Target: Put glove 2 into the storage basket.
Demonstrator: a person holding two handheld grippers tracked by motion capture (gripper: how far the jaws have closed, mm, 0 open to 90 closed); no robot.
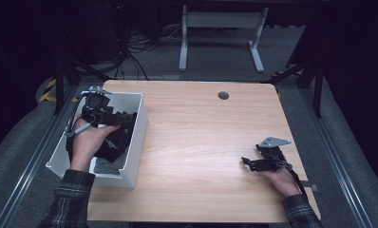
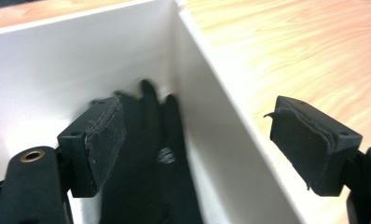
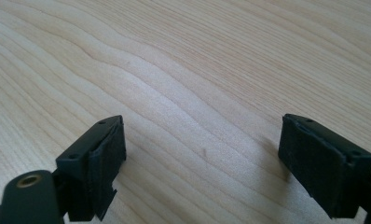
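A white bin (image 1: 137, 142) stands at the table's left edge with a black glove (image 1: 112, 145) lying in it. The person's left hand holds my left gripper (image 1: 123, 118) over the bin. In the left gripper view the left gripper (image 2: 197, 149) is open. Its jaws stand wide above the bin's right wall (image 2: 230, 126), and the glove (image 2: 151, 186) lies flat below them, fingers pointing away. Nothing is between the pads. My right gripper (image 1: 248, 163) rests low at the right of the wooden table (image 1: 201, 133). It is open (image 3: 202, 163) over bare wood.
A small round grommet (image 1: 223, 95) sits near the table's far edge. Beyond the table stand the white legs of another desk (image 1: 220, 28) and a tangle of cables (image 1: 130, 47) on the floor. Dark floor rails run along both sides.
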